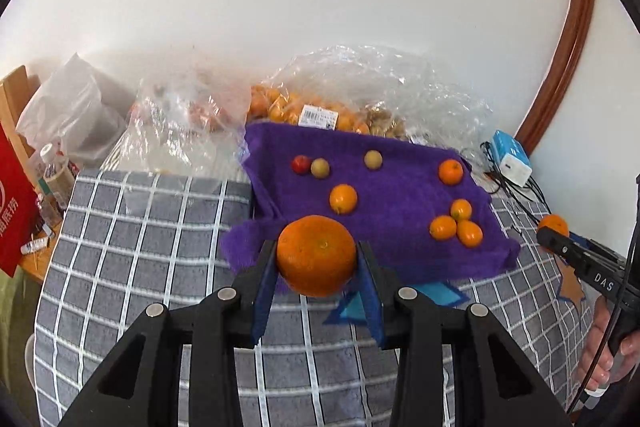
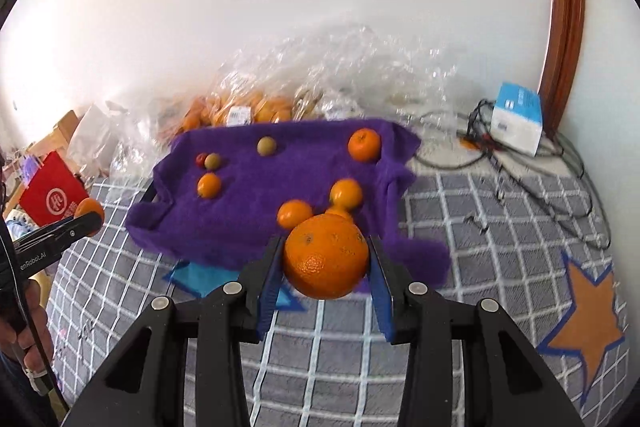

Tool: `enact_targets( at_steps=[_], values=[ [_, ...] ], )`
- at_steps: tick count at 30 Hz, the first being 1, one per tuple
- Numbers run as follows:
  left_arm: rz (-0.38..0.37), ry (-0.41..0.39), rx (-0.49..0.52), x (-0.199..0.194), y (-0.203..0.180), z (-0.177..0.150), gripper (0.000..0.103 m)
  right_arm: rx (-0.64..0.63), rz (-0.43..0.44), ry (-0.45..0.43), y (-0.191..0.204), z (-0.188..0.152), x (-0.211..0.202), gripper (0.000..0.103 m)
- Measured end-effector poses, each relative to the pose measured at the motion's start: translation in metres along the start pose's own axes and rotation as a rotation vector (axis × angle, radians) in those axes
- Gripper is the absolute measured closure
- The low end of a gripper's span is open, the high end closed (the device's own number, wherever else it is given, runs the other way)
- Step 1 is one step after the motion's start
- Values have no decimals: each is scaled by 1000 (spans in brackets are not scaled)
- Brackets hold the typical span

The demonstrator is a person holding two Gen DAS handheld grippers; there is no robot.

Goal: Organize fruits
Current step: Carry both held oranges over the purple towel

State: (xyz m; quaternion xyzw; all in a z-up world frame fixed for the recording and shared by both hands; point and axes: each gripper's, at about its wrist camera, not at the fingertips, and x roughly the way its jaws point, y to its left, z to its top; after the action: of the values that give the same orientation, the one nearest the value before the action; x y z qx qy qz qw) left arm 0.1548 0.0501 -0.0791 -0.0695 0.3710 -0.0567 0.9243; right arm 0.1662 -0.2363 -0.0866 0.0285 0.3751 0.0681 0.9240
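In the left wrist view the left tongs (image 1: pixel 316 261) grasp an orange (image 1: pixel 316 255) above the near edge of the purple towel (image 1: pixel 400 195), and in the right wrist view the right tongs (image 2: pixel 325 261) likewise clamp another orange (image 2: pixel 326 257) above that towel's near edge, where smaller fruits lie scattered.

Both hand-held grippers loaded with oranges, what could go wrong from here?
1. The left hand-held gripper holds its orange only at the fingertips; it might slip out.
2. Same for the right hand-held gripper and its orange.
3. Loose fruit on the purple towel, such as the trio of small oranges, could roll if bumped.
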Motion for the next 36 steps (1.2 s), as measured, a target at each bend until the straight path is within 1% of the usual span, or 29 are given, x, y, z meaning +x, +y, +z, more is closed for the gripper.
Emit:
enact_targets(
  at_steps=[5, 10, 15, 18, 22, 27, 31, 34, 36],
  values=[
    [0, 3, 0, 18, -1, 15, 66, -4, -4, -16, -4, 23, 18, 63],
    [1, 1, 2, 36, -2, 29, 66, 4, 11, -11, -9, 45, 48, 63],
    [5, 26, -5, 61, 1, 39, 66, -6, 14, 17, -11, 61, 86, 63],
    [-7, 45, -15, 76, 5, 41, 66, -2, 40, 53, -12, 67, 115, 63],
    [-15, 84, -20, 98, 7, 41, 66, -25, 69, 98, -6, 70, 149, 63],
    [-35, 135, -20, 118, 7, 35, 66, -45, 68, 162, 0, 65, 176, 63],
    [-30, 165, 1, 129, 3, 30, 66, -67, 50, 182, 2, 59, 184, 63],
    [7, 181, 14, 134, 2, 24, 66, -83, 39, 186, 4, 56, 185, 62],
    [3, 196, 17, 139, 3, 20, 66, -91, 35, 189, 4, 55, 183, 62]
  ],
)
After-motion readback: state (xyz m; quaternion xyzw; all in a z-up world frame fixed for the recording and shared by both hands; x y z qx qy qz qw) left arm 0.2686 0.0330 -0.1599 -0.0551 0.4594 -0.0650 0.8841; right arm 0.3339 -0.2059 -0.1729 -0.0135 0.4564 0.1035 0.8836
